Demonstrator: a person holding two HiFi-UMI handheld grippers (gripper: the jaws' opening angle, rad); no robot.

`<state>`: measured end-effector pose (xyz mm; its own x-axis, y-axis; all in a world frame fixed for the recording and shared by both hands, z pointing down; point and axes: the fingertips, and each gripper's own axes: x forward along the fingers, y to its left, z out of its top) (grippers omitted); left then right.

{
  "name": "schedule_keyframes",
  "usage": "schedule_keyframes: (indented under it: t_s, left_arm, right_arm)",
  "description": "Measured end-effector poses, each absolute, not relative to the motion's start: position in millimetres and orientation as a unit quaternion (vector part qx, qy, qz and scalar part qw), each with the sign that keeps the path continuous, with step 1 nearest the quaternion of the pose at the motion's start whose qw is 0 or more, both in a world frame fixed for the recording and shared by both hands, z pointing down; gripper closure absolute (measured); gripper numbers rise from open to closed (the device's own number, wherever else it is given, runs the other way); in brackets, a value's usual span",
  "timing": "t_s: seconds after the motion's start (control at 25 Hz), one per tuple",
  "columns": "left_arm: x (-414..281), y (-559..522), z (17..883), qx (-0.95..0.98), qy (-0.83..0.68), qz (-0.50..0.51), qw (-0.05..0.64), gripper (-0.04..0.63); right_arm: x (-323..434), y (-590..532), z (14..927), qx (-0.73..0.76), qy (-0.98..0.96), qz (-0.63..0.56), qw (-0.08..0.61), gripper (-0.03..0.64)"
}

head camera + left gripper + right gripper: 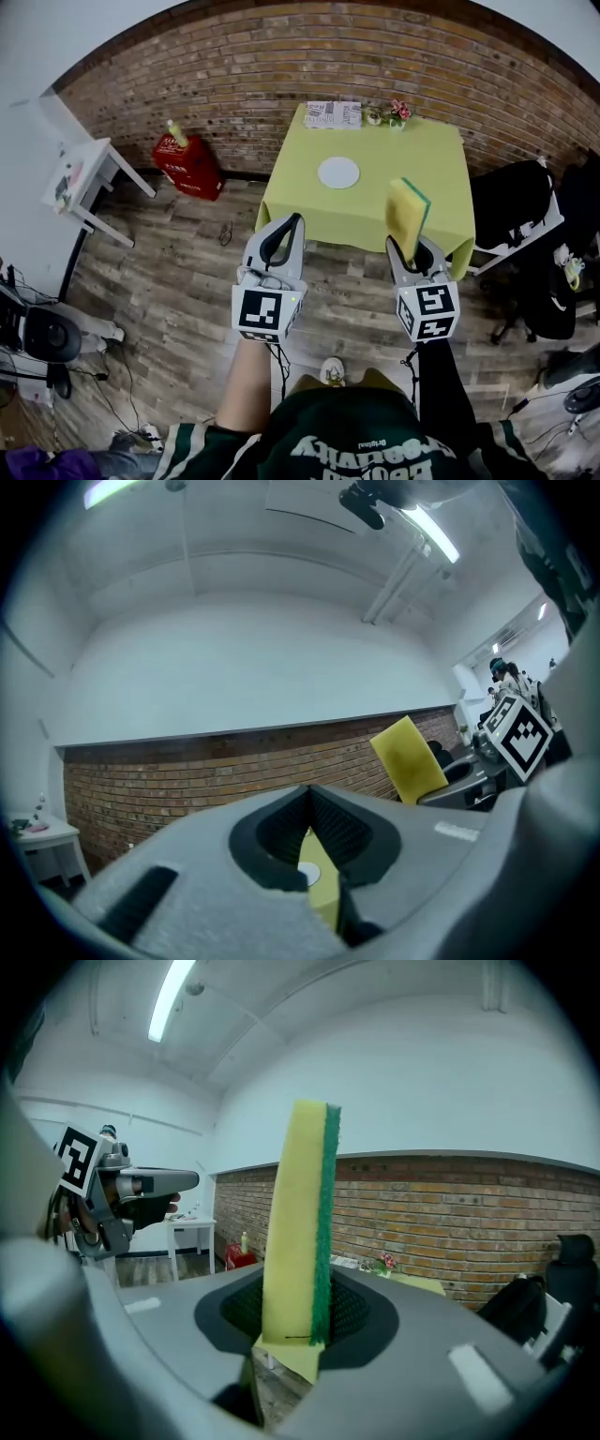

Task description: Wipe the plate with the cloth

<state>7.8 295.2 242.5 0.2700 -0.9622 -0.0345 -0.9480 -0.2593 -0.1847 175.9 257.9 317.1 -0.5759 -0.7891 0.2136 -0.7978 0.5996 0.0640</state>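
One plate (338,172) on bench (422,155), well ahead, untouched, nothing steadying it. Sponge (409,208) upright in right gripper (412,246), jaws clamped on bottom edge only, most standing free. Left gripper (291,225) jaws closed, empty. Risks: shallow grip lets sponge fold or twist out under wiping pressure; unheld plate may skid across bench; flowers (400,110) and papers (333,114) at far edge could be knocked.
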Motion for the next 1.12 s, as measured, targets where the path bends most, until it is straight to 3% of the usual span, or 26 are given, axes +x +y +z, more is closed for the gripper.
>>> schedule_keyframes:
  t_s: [1.12]
  left_arm:
    - [-59, 148, 272, -0.779, 0.624, -0.046, 0.052, 0.588]
  right_arm:
    - [119, 104, 339, 0.424, -0.898, 0.026, 0.115, 0.482]
